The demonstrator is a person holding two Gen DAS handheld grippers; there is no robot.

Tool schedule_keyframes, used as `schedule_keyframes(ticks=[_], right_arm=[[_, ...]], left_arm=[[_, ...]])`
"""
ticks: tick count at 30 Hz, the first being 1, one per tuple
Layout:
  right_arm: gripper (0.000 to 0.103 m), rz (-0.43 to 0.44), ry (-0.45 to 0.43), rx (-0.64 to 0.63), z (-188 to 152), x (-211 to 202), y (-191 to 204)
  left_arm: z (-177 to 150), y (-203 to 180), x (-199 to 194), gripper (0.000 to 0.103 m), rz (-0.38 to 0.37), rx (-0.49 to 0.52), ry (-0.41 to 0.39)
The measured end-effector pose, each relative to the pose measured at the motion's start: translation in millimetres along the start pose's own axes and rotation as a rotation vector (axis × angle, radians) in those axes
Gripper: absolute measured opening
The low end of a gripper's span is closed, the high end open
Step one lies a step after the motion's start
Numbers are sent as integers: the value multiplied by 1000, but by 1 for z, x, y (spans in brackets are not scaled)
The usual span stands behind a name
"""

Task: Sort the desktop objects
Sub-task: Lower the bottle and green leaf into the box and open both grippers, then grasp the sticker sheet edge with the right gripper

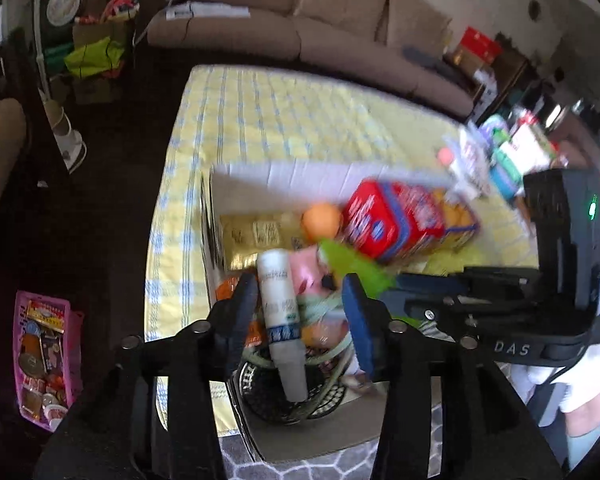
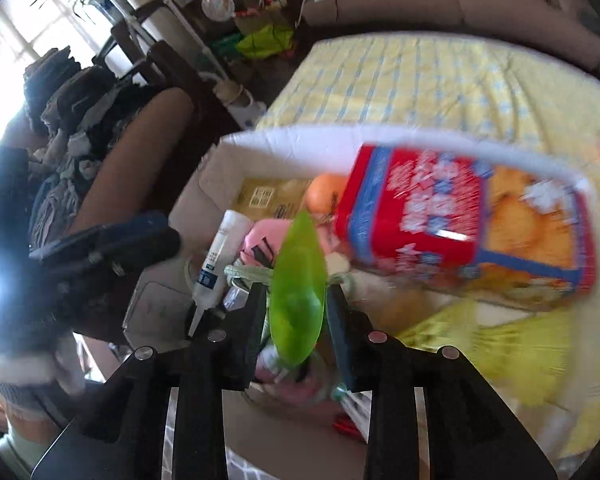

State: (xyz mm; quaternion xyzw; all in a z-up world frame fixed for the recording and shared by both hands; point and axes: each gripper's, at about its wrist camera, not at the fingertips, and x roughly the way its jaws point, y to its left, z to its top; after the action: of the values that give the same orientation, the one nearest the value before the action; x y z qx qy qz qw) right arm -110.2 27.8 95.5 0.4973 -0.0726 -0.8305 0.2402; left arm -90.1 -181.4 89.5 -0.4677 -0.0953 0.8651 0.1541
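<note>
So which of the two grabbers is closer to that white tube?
Left. The left gripper has the white tube right between its fingers, over the cardboard box. The right gripper sits off to the side, with the green leaf-shaped piece between its fingers.
</note>
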Motion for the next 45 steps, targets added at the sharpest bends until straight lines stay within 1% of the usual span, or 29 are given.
schedule_keyframes(ticks=[2, 4, 5, 7, 9, 11, 12, 13, 15, 17, 18, 19, 20, 21, 22, 23, 24, 25, 28, 30, 34, 38, 41, 43, 45], right_arm=[[33, 20, -43, -7, -1, -13, 1], [33, 65, -53, -31, -1, -11, 8], [33, 72, -37, -37, -1, -5, 11], [33, 93, 4, -37, -2, 11, 13], [29, 77, 68, -35, -4, 35, 16], [28, 48, 125, -31, -7, 52, 16], [28, 47, 134, -22, -9, 55, 14], [28, 58, 123, -16, -10, 52, 14], [28, 85, 68, -24, -10, 34, 15], [28, 81, 18, -42, -9, 11, 15], [28, 76, -13, -45, -8, -5, 12], [29, 76, -40, -42, -8, -18, 9], [32, 72, -72, -30, -9, -36, 1], [42, 65, -96, -21, -11, -48, -6], [48, 51, -128, -13, -13, -64, -14], [58, 38, -152, -6, -15, -75, -20], [65, 19, -175, 8, -18, -89, -31], [66, 2, -191, 22, -21, -99, -42], [67, -59, -231, 87, -33, -133, -85], [67, -108, -253, 142, -45, -152, -119], [67, -222, -276, 197, -63, -172, -170], [67, -284, -283, 206, -73, -175, -210], [67, -310, -288, 199, -72, -165, -235], [67, -320, -291, 185, -65, -155, -250], [67, -316, -304, 171, -56, -145, -262]], left_arm=[[7, 1, -7, 44, -26, -11, -24], [9, 1, -10, 47, -63, -28, -29], [9, 0, -9, 48, -78, -33, -21], [7, -2, -2, 48, -82, -39, 6], [3, -1, 8, 48, -91, -54, 34], [-1, 5, 21, 47, -113, -90, 73], [-3, 8, 27, 47, -109, -103, 92], [-5, 10, 31, 47, -107, -115, 105], [-6, 13, 32, 47, -103, -136, 114], [-3, 12, 20, 48, -105, -135, 82], [0, 10, 14, 51, -102, -124, 67], [4, 6, 8, 56, -96, -110, 52], [8, 0, 1, 58, -96, -91, 36], [14, -7, -5, 65, -100, -72, 19], [19, -16, -10, 71, -108, -54, 5], [23, -23, -13, 74, -116, -40, -3], [26, -33, -14, 82, -129, -26, -9], [30, -44, -14, 87, -147, -10, -9], [38, -77, -6, 89, -202, 29, 18], [44, -101, 4, 89, -221, 57, 44], [54, -150, 28, 89, -254, 107, 78], [69, -196, 63, 89, -301, 118, 126], [85, -227, 95, 89, -337, 101, 168], [100, -248, 122, 89, -336, 91, 199], [111, -260, 144, 89, -330, 74, 221]])
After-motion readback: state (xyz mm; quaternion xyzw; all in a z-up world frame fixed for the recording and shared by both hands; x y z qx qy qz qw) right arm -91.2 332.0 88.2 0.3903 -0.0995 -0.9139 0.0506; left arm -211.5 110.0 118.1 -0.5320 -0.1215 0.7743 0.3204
